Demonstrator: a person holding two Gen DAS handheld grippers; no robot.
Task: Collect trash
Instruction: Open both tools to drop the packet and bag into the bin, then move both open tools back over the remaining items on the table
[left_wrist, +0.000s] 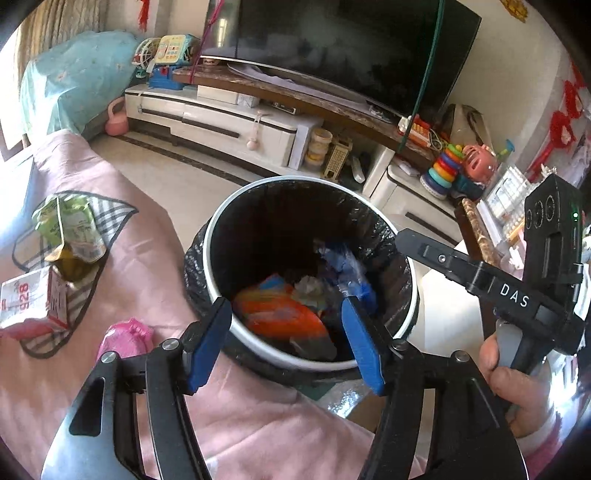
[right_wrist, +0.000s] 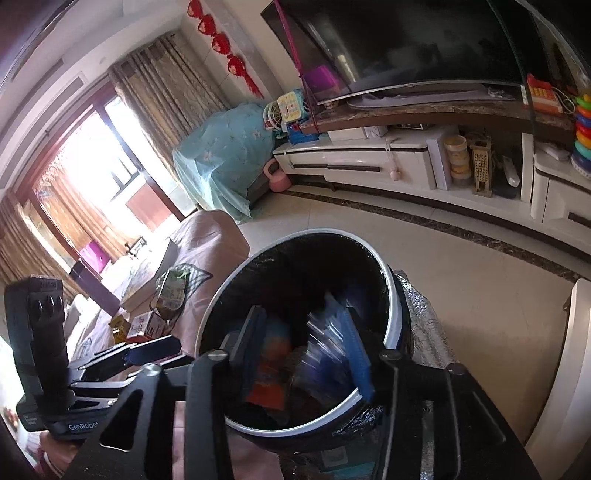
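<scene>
Trash bin (left_wrist: 218, 236): round, white rim, crinkled black liner, standing on the floor beside a pink-covered sofa (left_wrist: 147, 266). Inside lie an orange wrapper (left_wrist: 280, 314) and blue plastic (left_wrist: 347, 266). Left tool (left_wrist: 286, 332) and right tool (right_wrist: 306, 347) hover over it, jaws spread, gripping nothing.

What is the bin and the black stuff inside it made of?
The trash bin looks like smooth white plastic or painted metal; its rim shines. The black liner seems to be thin plastic film: it crinkles, glints and folds over the rim.
</scene>
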